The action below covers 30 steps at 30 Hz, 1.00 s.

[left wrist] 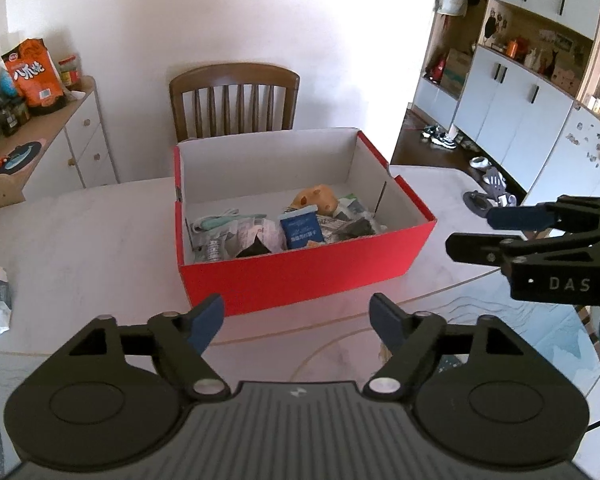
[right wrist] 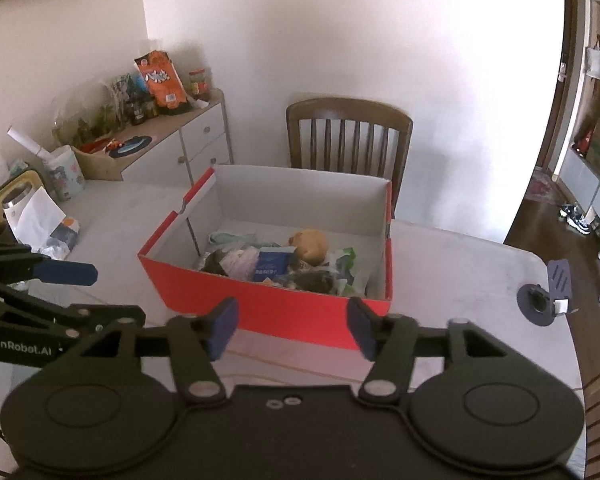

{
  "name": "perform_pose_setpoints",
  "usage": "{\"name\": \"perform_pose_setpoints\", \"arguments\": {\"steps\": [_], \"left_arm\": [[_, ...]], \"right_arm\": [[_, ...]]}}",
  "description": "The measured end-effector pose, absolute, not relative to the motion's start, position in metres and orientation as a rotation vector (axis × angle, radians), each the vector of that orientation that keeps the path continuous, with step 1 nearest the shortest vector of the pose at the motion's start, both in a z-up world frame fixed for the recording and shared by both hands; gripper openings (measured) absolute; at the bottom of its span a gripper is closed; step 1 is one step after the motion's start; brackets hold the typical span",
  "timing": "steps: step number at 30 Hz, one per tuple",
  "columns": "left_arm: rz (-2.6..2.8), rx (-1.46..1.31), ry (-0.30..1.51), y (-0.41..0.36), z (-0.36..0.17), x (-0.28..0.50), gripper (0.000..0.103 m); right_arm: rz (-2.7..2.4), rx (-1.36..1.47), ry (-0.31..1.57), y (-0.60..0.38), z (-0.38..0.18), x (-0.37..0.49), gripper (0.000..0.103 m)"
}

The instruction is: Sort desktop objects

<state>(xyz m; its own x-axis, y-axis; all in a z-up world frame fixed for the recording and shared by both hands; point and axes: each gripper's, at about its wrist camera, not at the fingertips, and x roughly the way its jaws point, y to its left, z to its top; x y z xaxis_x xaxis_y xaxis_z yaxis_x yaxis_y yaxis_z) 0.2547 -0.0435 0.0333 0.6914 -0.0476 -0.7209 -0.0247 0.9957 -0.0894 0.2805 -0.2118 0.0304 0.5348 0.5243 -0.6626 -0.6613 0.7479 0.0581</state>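
Red box (left wrist: 300, 276) on table (left wrist: 80, 232), at 12 o'clock from both grippers. Filled with loose items: blue packet (left wrist: 302, 230), orange toy (left wrist: 316, 196), crumpled wrappers. Probably light cardboard, thin stiff walls, likely to flex; best gripped at opposite short walls, near the rim. Left gripper (left wrist: 297, 314) spread wide, empty. Right gripper (right wrist: 292, 324) likewise spread, empty. Near wall just beyond both sets of fingertips, not touching.
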Motion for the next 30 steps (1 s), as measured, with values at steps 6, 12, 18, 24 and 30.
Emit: {"name": "perform_pose_setpoints", "arguments": {"steps": [6, 12, 18, 24, 30], "left_arm": [[-0.015, -0.097, 0.811, -0.046, 0.03, 0.249, 0.098], [-0.001, -0.091, 0.8, -0.048, 0.03, 0.241, 0.103], [0.029, -0.064, 0.782, -0.05, 0.031, 0.228, 0.103], [0.036, -0.019, 0.782, -0.054, 0.029, 0.219, 0.103], [0.03, -0.028, 0.794, -0.056, 0.027, 0.214, 0.103]], "right_arm": [[0.703, -0.217, 0.706, -0.215, 0.027, 0.272, 0.065], [0.68, -0.182, 0.709, -0.223, 0.023, 0.265, 0.067], [0.657, -0.146, 0.727, -0.234, 0.017, 0.258, 0.068], [0.63, -0.14, 0.759, -0.242, 0.006, 0.252, 0.07], [0.611, -0.146, 0.776, -0.248, 0.001, 0.246, 0.071]]}}
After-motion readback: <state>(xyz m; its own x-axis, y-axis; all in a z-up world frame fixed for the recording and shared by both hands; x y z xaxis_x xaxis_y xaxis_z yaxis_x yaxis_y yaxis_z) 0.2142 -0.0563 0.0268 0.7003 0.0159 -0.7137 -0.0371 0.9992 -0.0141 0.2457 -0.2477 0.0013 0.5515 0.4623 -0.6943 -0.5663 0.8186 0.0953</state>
